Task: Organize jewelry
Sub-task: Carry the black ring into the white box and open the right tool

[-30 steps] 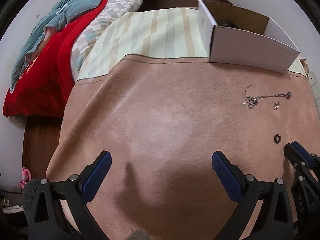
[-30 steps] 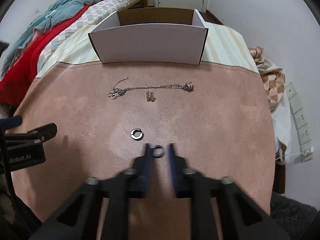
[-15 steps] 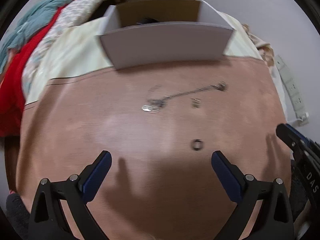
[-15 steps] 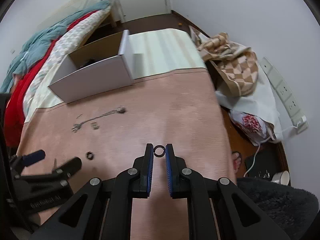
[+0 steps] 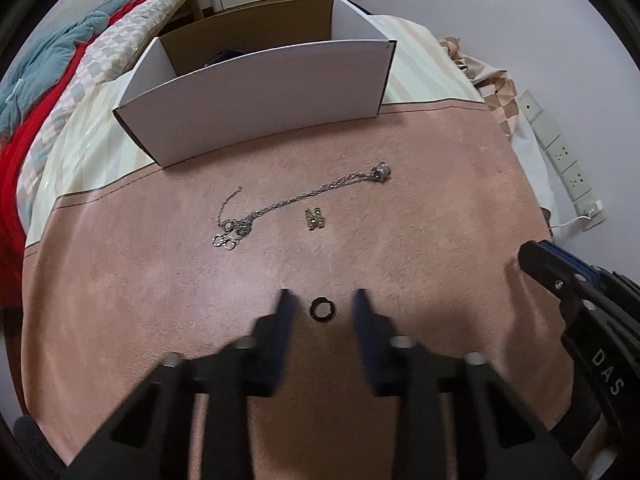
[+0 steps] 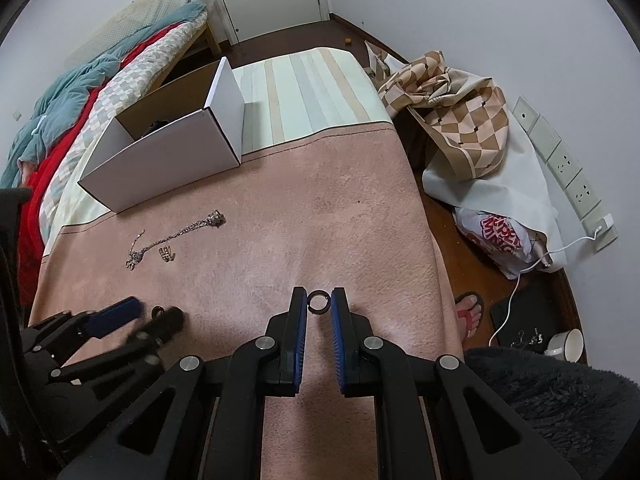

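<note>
Pink bedcover carries the jewelry spread flat for sorting: the left gripper, jaws just closing but not yet touching, brackets 1 dark ring, while the right gripper pinches another ring, the white box waiting at 12 o'clock.
</note>
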`<state>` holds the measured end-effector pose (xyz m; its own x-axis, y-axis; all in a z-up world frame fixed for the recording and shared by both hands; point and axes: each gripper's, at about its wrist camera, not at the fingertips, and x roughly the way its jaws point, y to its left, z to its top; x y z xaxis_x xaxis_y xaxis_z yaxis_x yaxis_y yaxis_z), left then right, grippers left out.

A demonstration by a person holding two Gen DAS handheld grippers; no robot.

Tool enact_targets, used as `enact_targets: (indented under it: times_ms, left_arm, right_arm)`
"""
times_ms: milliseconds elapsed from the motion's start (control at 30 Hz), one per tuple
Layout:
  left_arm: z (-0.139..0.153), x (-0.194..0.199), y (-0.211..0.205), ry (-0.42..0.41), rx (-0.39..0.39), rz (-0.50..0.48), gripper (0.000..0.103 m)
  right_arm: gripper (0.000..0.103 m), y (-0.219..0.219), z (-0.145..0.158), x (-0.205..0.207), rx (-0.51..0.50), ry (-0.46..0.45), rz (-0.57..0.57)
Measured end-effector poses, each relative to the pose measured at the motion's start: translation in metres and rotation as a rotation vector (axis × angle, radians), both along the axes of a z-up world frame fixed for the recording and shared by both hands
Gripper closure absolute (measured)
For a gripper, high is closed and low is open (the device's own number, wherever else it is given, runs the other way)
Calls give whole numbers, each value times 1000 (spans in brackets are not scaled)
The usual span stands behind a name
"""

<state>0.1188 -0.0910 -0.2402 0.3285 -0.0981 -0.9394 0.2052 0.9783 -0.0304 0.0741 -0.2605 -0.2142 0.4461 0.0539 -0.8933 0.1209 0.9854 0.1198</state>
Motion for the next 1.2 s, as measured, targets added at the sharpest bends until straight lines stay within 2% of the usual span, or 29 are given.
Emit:
enact_targets:
  times_ms: [200,500,733,867,1000,1100,1200]
  left_arm:
    - [4,-8,3,-2,-25,-15,95]
    - [31,-10,14,-54,-74,-5,98]
    - [75,6,28,-131,-113,14,98]
    - [97,34,41,-164,-133,40,98]
    - [106,74,59,-167,-131,77,98]
    - [105,106,72,-165,-103,103,98]
    - [100,134,82,-149,-81,121,98]
  right_arm:
    - [90,0,7,-1,-1,-17,-5]
    - [90,2,32,1,14,-68,3]
    - [90,13,61,17,41,-123,36]
    - [90,27,78,44,54,-157,85]
    - [90,49,92,90,70,-173,155]
    - [90,67,92,132,70,-153,209]
    - [90,78,82,175,90,-90,246]
